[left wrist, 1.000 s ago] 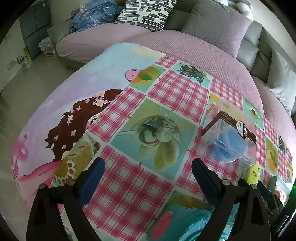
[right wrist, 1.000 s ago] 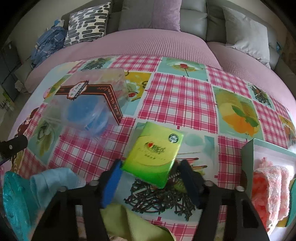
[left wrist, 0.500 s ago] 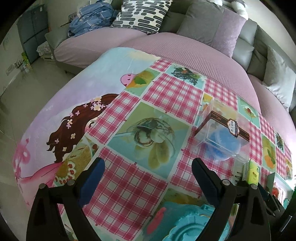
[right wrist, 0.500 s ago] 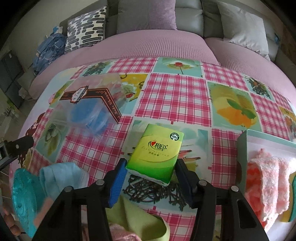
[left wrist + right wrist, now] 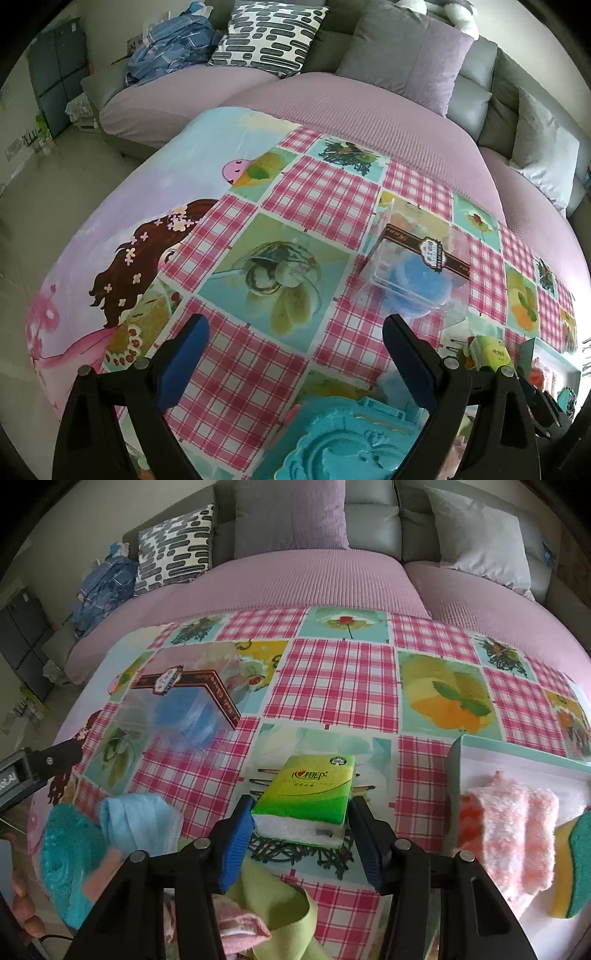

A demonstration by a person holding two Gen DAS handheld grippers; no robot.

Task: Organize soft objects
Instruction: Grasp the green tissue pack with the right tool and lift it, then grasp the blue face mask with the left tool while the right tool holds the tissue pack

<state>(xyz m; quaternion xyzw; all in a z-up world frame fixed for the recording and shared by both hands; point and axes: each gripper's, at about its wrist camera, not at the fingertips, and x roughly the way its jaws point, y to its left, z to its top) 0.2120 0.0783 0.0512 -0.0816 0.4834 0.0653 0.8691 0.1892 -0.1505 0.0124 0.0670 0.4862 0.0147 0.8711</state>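
Observation:
A green tissue pack (image 5: 310,786) sits between the blue pads of my right gripper (image 5: 301,812), which is shut on it just above the checked cloth (image 5: 343,679). In the left wrist view the same tissue pack (image 5: 491,350) shows small at the right edge. My left gripper (image 5: 295,328) is open with nothing between its fingers, hanging over the cloth (image 5: 236,369). A light blue cloth (image 5: 140,823), a green cloth (image 5: 273,904) and a pink cloth (image 5: 240,926) lie near the front. A pink fluffy cloth (image 5: 509,827) and a sponge (image 5: 576,864) lie in a teal tray (image 5: 517,749) at right.
A clear plastic box (image 5: 417,266) with a blue item inside stands on the cloth, left of the tissue pack. A teal embossed lid (image 5: 343,439) lies under the left gripper. Sofa cushions (image 5: 291,513) and a patterned pillow (image 5: 269,33) line the far side; floor drops off at left.
The right gripper's pads have closed in on the tissue pack, and the pack has come up off the cloth with it. Both hands have risen a little; the left gripper stays open.

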